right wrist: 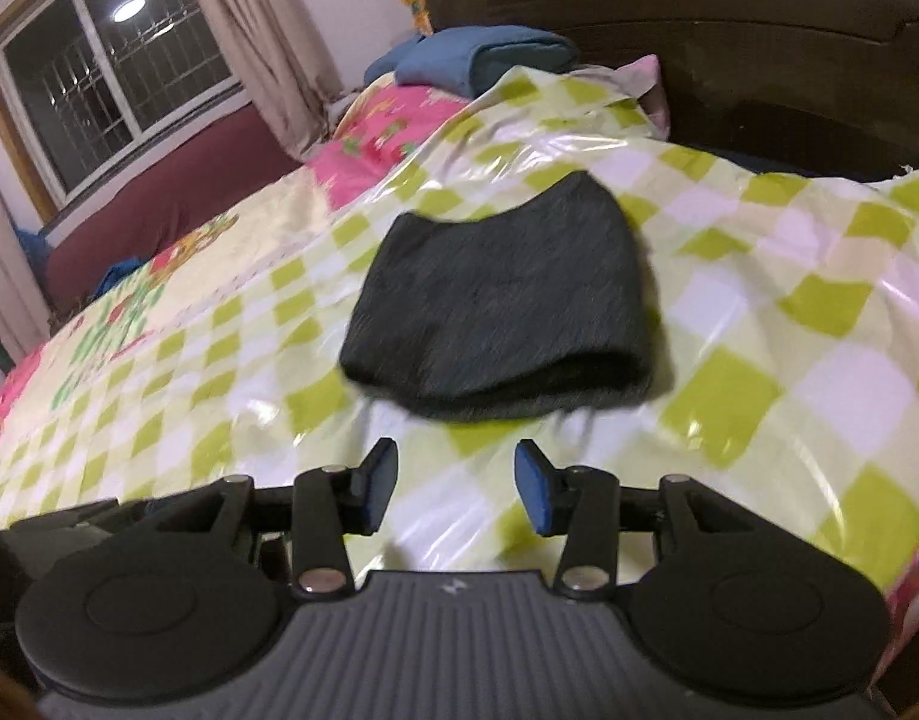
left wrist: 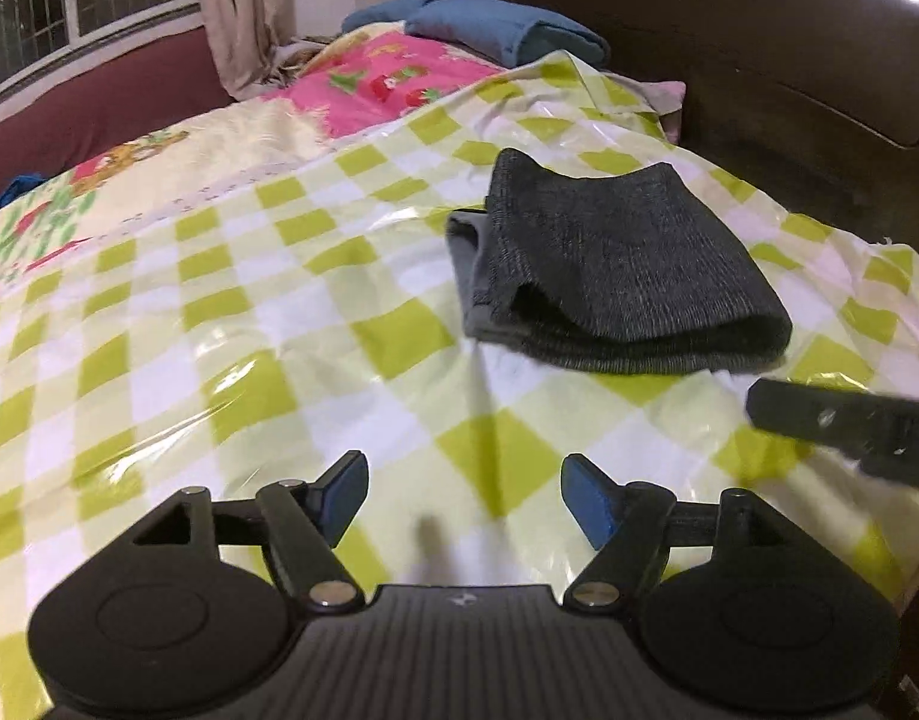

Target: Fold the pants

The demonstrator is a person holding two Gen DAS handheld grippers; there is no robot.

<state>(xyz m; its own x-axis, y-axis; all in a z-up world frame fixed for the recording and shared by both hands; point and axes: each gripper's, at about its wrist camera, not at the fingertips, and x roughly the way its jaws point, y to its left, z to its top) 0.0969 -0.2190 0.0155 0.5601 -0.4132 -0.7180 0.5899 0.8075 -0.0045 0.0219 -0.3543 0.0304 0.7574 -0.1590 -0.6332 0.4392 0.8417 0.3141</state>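
The dark grey pants lie folded into a compact stack on the green-and-white checked plastic sheet covering the bed. They also show in the right wrist view, straight ahead. My left gripper is open and empty, hovering over the sheet to the near left of the pants. My right gripper is open and empty, just short of the stack's near edge. A finger of the right gripper shows at the right edge of the left wrist view.
A dark wooden headboard stands behind the pants. Folded blue cloth lies at the far end on a pink patterned quilt. A window with curtains is at the left. The bed's edge drops off at the right.
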